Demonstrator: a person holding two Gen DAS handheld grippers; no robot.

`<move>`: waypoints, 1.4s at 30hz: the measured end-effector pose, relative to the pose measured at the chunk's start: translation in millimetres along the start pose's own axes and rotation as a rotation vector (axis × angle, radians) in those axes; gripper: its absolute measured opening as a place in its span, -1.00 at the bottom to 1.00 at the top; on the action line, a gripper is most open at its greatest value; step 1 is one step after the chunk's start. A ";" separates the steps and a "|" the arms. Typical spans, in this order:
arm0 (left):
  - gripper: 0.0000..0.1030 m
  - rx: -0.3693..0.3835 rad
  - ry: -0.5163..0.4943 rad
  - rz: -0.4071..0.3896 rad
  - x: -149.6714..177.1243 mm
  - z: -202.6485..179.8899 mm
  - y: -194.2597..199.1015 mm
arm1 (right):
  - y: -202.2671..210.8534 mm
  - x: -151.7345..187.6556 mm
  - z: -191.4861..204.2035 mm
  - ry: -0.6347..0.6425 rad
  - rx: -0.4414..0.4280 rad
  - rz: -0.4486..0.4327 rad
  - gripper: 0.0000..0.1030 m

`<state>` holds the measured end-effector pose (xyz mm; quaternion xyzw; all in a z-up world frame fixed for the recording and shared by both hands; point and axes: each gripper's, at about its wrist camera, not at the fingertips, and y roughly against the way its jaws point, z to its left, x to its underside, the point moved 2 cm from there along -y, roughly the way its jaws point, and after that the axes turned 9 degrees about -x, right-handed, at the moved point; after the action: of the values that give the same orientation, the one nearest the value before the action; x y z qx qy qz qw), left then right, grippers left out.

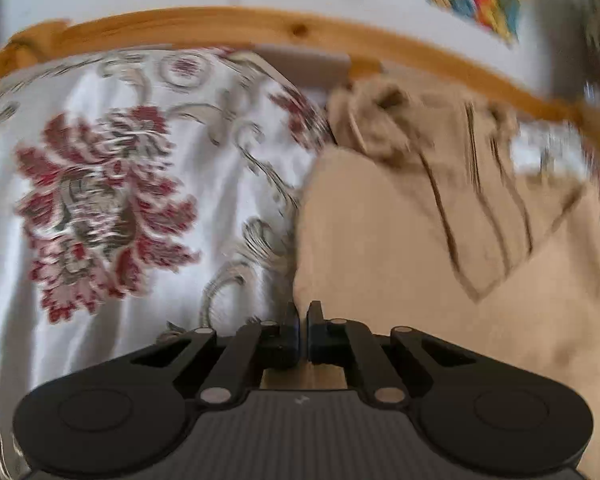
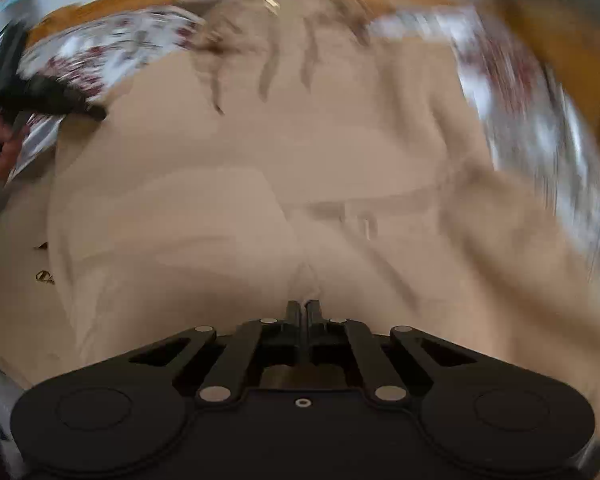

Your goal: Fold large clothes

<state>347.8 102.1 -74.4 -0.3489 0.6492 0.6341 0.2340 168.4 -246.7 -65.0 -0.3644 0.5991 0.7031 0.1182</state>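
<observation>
Beige cloth, a large garment [image 1: 440,248], lies spread over a bedspread [image 1: 112,184] printed with red flowers and grey scrolls. Both views are smeared by motion, so fine detail is lost.

From the left wrist, the left gripper [image 1: 303,312] has its two black fingers drawn together, with only a thin slit between the tips. The garment's left edge runs straight up from those tips, so the cloth fills everything ahead and to the right of the fingers, while the flowered bedspread lies ahead and to the left. A sliver of beige shows between the fingers, so they appear clenched on that edge. Far ahead of the tips the garment bunches into a rumpled heap with dark creases, just short of a wooden rail [image 1: 228,26] that curves across the top.

From the right wrist, the right gripper [image 2: 303,309] is likewise clenched, and a small pucker of beige fabric rises right at its tips, pinched between them. The garment spreads ahead and to both sides of these fingers. Far to the upper left of them, the left gripper [image 2: 96,112] touches the garment's edge, held by a person's hand [image 2: 2,140].
</observation>
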 end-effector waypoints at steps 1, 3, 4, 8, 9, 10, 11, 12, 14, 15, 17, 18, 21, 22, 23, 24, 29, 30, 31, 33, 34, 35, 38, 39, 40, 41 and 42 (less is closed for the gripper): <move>-0.96 0.029 0.041 -0.017 -1.1 8.1 5.3 | 5.0 -10.0 6.7 0.087 0.023 -0.035 -0.98; -0.96 0.061 0.057 -0.052 -2.4 17.0 13.9 | 12.2 -31.7 13.7 0.236 0.068 -0.103 -0.98; -0.96 0.069 0.053 -0.065 -4.7 19.2 14.3 | 13.1 -46.6 15.5 0.319 0.101 -0.139 -0.98; -0.94 0.051 0.025 -0.043 2.3 21.4 7.8 | -5.5 -86.6 10.9 0.586 0.232 -0.222 -0.98; -0.92 0.042 0.015 -0.028 4.4 21.4 4.4 | -16.3 -89.9 6.5 0.634 0.264 -0.224 -0.98; -0.85 0.032 0.004 -0.015 6.7 21.0 1.7 | -29.6 -91.3 0.0 0.663 0.292 -0.214 -0.98; -0.76 0.015 -0.004 0.000 8.9 19.7 -0.6 | -44.1 -93.0 -9.5 0.668 0.306 -0.189 -0.98; -0.50 0.002 -0.006 0.015 9.4 19.0 -2.8 | -58.1 -91.8 -21.6 0.649 0.315 -0.160 -0.94; -0.07 -0.014 -0.004 0.024 9.6 18.8 -3.3 | -77.8 -86.3 -45.8 0.570 0.326 -0.110 -0.84; 0.22 -0.013 -0.012 0.027 7.7 17.2 -3.2 | -83.9 -84.8 -56.1 0.506 0.335 -0.093 -0.67; 0.47 0.005 -0.046 0.019 1.5 11.1 -3.6 | -82.9 -80.3 -71.2 0.354 0.325 -0.122 -0.49; 0.52 0.003 -0.067 0.013 -1.7 6.9 -5.2 | -78.8 -76.8 -77.4 0.275 0.315 -0.145 -0.26; 0.48 -0.076 -0.122 0.012 -12.4 -11.0 -17.1 | -58.5 -60.4 -86.5 0.028 0.301 -0.227 0.12; 0.19 -0.114 -0.133 0.023 -14.6 -16.9 -24.7 | -52.6 -54.1 -87.1 -0.043 0.287 -0.247 0.12; -0.05 -0.153 -0.145 0.037 -16.2 -23.0 -33.2 | -46.8 -45.9 -87.0 -0.100 0.268 -0.262 0.12; -0.40 -0.187 -0.156 0.051 -17.1 -28.2 -41.4 | -42.4 -39.1 -86.5 -0.142 0.254 -0.277 0.12; -0.41 -0.313 -0.161 0.034 -11.1 -34.8 -55.9 | -27.7 -21.0 -74.6 -0.190 0.214 -0.312 0.27; -0.35 -0.316 -0.159 0.029 -9.7 -34.4 -54.1 | -24.6 -18.9 -72.5 -0.201 0.202 -0.316 0.39; -0.26 -0.325 -0.162 0.022 -8.0 -34.3 -50.0 | -22.6 -17.1 -72.4 -0.214 0.179 -0.311 0.45; -0.03 -0.327 -0.160 0.008 -2.8 -34.4 -37.5 | -22.9 -13.0 -71.9 -0.236 0.125 -0.303 0.45; 0.11 -0.301 -0.155 -0.004 1.1 -32.3 -28.3 | -25.6 -11.3 -71.0 -0.245 0.097 -0.298 0.45; 0.13 -0.255 -0.150 -0.019 6.2 -29.6 -16.8 | -29.0 -10.1 -70.5 -0.252 0.079 -0.294 0.44; 0.15 -0.149 -0.136 -0.027 24.7 -24.7 11.2 | -41.8 -5.5 -70.2 -0.274 0.037 -0.251 -0.04; 0.15 -0.129 -0.132 -0.022 31.6 -24.4 19.2 | -44.2 -5.2 -69.1 -0.260 0.061 -0.238 -0.29; 0.15 -0.115 -0.134 -0.021 37.6 -25.4 25.6 | -43.8 -6.4 -66.8 -0.224 0.096 -0.238 -0.44; 0.16 -0.113 -0.145 -0.023 45.4 -27.1 32.8 | -40.6 -7.7 -65.2 -0.197 0.112 -0.253 -0.47; 0.15 -0.127 -0.170 -0.017 51.1 -30.2 35.6 | -37.3 -10.0 -64.2 -0.174 0.126 -0.269 -0.51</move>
<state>292.3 62.7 -86.4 -0.3132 0.5825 0.6995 0.2709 221.8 -294.1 -87.7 -0.3708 0.5752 0.6710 0.2851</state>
